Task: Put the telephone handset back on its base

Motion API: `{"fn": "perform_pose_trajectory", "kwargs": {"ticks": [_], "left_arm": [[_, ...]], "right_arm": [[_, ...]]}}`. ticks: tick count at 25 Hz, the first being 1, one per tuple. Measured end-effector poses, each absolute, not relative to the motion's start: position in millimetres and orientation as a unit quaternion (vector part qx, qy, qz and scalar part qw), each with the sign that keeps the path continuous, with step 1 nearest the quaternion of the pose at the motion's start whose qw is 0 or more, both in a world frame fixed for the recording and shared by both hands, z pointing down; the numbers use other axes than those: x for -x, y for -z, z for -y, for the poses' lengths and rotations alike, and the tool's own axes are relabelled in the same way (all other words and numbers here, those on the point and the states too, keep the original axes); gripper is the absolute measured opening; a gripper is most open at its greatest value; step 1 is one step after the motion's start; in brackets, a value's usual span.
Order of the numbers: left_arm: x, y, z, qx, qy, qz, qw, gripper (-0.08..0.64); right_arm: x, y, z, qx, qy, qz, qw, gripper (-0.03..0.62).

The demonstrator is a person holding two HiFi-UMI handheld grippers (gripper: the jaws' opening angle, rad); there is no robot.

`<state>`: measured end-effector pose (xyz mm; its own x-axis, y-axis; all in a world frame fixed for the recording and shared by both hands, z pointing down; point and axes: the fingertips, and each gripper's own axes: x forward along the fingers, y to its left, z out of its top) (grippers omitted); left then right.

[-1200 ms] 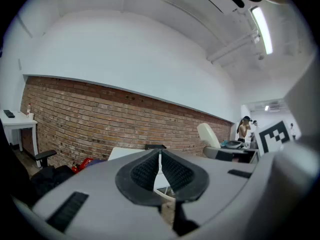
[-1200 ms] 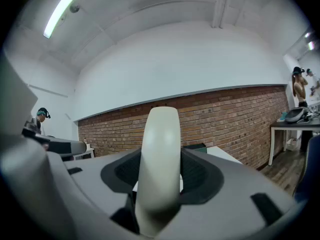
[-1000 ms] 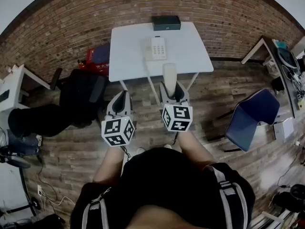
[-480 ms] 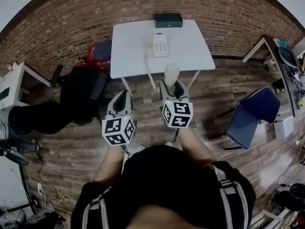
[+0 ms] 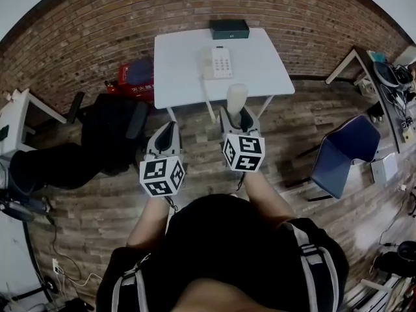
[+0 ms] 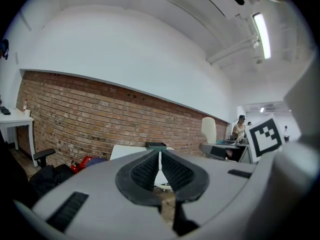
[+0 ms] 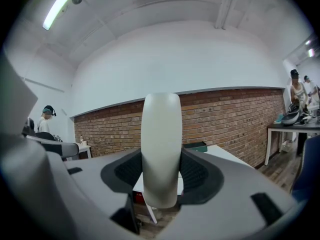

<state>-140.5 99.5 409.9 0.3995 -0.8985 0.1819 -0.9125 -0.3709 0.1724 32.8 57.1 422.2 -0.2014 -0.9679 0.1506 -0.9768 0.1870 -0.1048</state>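
The white telephone handset [image 7: 161, 149] stands upright between the jaws of my right gripper [image 7: 161, 176], which is shut on it. In the head view the handset [image 5: 235, 97] sticks out past the right gripper [image 5: 238, 119], over the near edge of the white table [image 5: 260, 67]. The phone base [image 5: 217, 62] with its keypad lies on the table's middle, its cord running toward me. My left gripper [image 5: 165, 137] hangs short of the table to the left, jaws shut with nothing between them [image 6: 159, 168].
A dark box [image 5: 229, 28] sits at the table's far edge against the brick wall. A black chair [image 5: 110, 132] and red bag [image 5: 133, 77] stand left of the table. A blue chair [image 5: 344, 155] stands right, with desks beyond.
The right gripper with the handset has crept slightly forward toward the table. The left gripper has stayed almost still.
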Motion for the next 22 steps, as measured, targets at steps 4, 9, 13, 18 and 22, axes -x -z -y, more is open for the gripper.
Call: {"fn": "perform_pose_trajectory", "kwargs": {"ticks": [4, 9, 13, 18, 22], "left_arm": [[164, -409, -95, -0.833, -0.027, 0.54, 0.119, 0.015], [194, -416, -89, -0.829, -0.03, 0.545, 0.125, 0.015], [200, -423, -84, -0.829, -0.038, 0.543, 0.129, 0.015], [187, -423, -73, -0.837, -0.039, 0.534, 0.118, 0.015], [178, -421, -57, -0.838, -0.035, 0.534, 0.103, 0.015]], "right_arm": [[-18, -421, -56, -0.645, -0.086, 0.759, 0.023, 0.202], [-1, -421, -56, -0.652, -0.08, 0.754, 0.025, 0.202], [1, -424, -53, -0.656, -0.083, 0.75, 0.022, 0.202], [-4, -427, -40, -0.653, -0.081, 0.753, 0.021, 0.202], [-11, -426, -22, -0.648, -0.077, 0.758, 0.018, 0.202]]}}
